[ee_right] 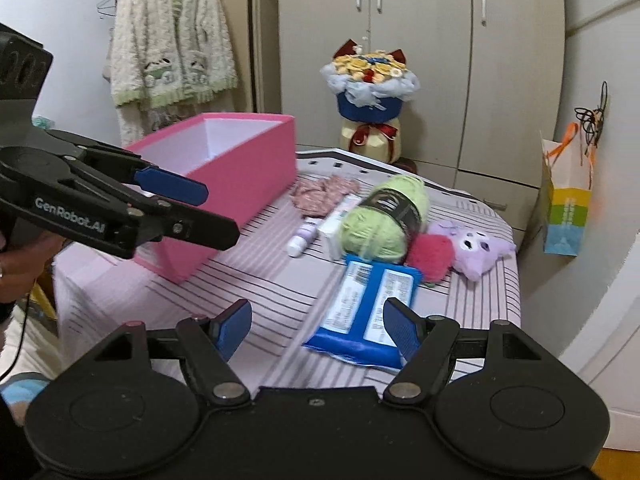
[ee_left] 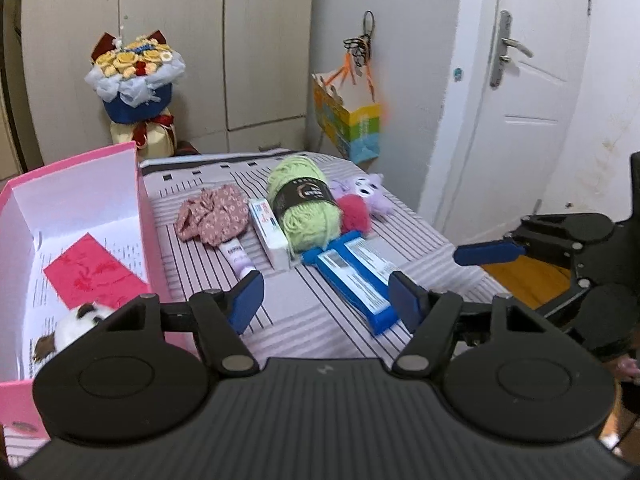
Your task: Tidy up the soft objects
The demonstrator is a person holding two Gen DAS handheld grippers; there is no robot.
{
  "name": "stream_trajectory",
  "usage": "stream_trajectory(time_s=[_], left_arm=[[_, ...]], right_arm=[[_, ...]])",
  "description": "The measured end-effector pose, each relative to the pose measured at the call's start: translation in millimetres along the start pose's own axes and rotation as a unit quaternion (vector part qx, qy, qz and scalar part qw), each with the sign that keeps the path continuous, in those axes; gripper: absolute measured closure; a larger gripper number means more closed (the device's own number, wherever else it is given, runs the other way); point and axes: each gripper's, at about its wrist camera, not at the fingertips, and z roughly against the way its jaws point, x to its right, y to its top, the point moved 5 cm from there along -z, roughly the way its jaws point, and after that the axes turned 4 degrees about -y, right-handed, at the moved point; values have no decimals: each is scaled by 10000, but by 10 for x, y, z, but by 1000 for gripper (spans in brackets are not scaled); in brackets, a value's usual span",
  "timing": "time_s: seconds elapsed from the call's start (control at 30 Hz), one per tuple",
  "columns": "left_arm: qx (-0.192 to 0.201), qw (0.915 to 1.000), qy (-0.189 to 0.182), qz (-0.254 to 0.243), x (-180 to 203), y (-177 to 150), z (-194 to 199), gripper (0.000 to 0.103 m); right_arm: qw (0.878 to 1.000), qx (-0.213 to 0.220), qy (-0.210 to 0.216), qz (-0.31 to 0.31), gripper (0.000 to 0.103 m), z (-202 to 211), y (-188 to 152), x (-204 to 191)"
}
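Left tool (ee_left: pixel 326 300) jaws apart, empty, hovering above the striped desk (ee_left: pixel 304 320); right tool (ee_right: pixel 316 326) likewise wide open, gripping nothing. Pink box (ee_left: pixel 80 216) at desk's left, holding a red envelope (ee_left: pixel 96 276) and a panda plush (ee_left: pixel 80 322). Clustered mid-desk: floral scrunchie (ee_left: pixel 214 214), purple tube (ee_left: pixel 239 258), white carton (ee_left: pixel 270 232), green yarn ball (ee_left: pixel 304 208), pink pompom (ee_left: pixel 354 214), purple plush (ee_left: pixel 366 194). Blue packet (ee_right: pixel 362 310) nearest, just ahead of right tool.
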Motion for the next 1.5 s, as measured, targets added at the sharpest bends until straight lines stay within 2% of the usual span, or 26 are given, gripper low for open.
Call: stream_trajectory(time_s=[0.13,0.33,0.5,0.6,0.63,0.67,0.73,0.77,0.83,0.9,1.13,1.3,1.43,1.5], left_arm=[[117,9995,280,-39,-25,-9,-297,42],[169,9979,627,77,-156,40,-643,42],[171,9963,829,178,-260,78,-913,50],[101,9959,849,290,-318,106,-1075,61],[63,9957,847,365,-349,114,-1131,67],[34,9952,872,443,-377,114,-1173,69],[50,9940,874,661,-447,122,-1229,72],[76,9936,854,740,-466,124,-1240,73],[120,9927,816,881,-496,146,-1270,75],[134,9920,805,959,-513,175,-1309,75],[39,9881,944,1210,-581,238,-1459,76],[-12,9854,1103,1293,-630,229,-1539,75],[13,9857,1130,1251,-636,201,-1563,72],[7,9865,1127,1188,-614,194,-1574,68]], right_arm=[[9999,-90,-136,-21,26,-255,-71,113],[9997,-104,-202,-124,26,-506,-82,264],[9993,-67,-316,-210,26,-652,-3,417],[9988,-14,-424,-257,26,-744,80,560],[9984,4,-468,-303,27,-781,108,622],[9979,23,-525,-381,27,-824,141,701],[9967,82,-630,-504,35,-896,196,838],[9964,97,-667,-522,43,-934,224,892],[9960,127,-718,-515,49,-1027,284,989],[9965,120,-681,-463,54,-1129,335,1039],[9988,-95,-425,-212,54,-1413,311,993],[9976,-230,-654,3,52,-1533,226,979],[9979,-225,-598,-143,49,-1576,210,1016],[9976,-229,-624,-173,43,-1617,202,1038]])
